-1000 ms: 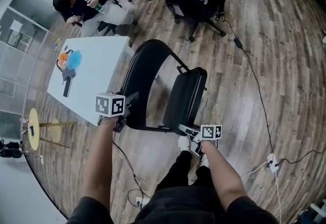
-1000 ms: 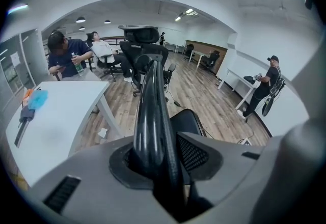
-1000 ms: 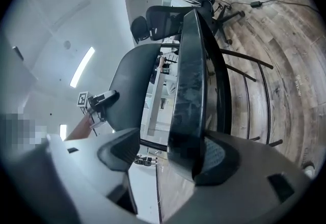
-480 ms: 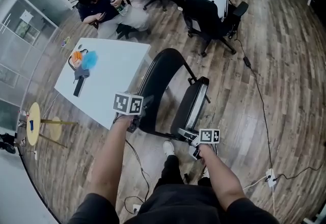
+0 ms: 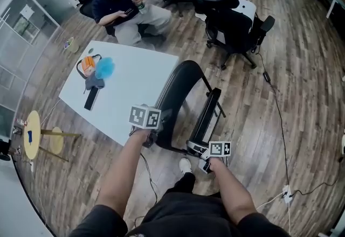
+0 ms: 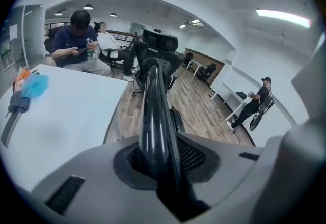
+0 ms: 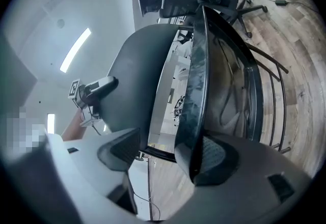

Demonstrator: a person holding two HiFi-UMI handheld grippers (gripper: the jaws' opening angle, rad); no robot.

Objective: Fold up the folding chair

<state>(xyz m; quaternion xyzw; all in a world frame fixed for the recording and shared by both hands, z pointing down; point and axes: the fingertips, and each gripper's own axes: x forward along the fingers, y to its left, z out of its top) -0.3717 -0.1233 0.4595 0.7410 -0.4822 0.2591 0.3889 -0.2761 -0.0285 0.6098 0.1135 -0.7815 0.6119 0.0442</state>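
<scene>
The black folding chair (image 5: 180, 90) stands on the wood floor beside the white table, its seat (image 5: 207, 117) swung up almost edge-on against the backrest. My left gripper (image 5: 152, 134) grips the backrest's curved tube (image 6: 153, 111); its jaws (image 6: 160, 159) are closing, with the tube pressed between the pads. My right gripper (image 5: 198, 151) is at the seat's front edge. In the right gripper view the seat edge (image 7: 196, 90) rests against one pad (image 7: 219, 159), the other pad (image 7: 119, 149) stands apart from it, and the right gripper (image 7: 168, 154) is open.
A white table (image 5: 135, 96) at the chair's left carries an orange and blue bundle (image 5: 97, 66) and a dark bar (image 5: 90, 98). Seated people (image 5: 124, 7) and office chairs (image 5: 237, 26) are behind. A cable (image 5: 277, 106) runs to a power strip (image 5: 285, 194). A yellow stool (image 5: 32, 133) stands left.
The seat has swung up from a broad, tilted face to nearly edge-on against the backrest. Both grippers moved with the chair, the left one rightwards along the table's edge.
</scene>
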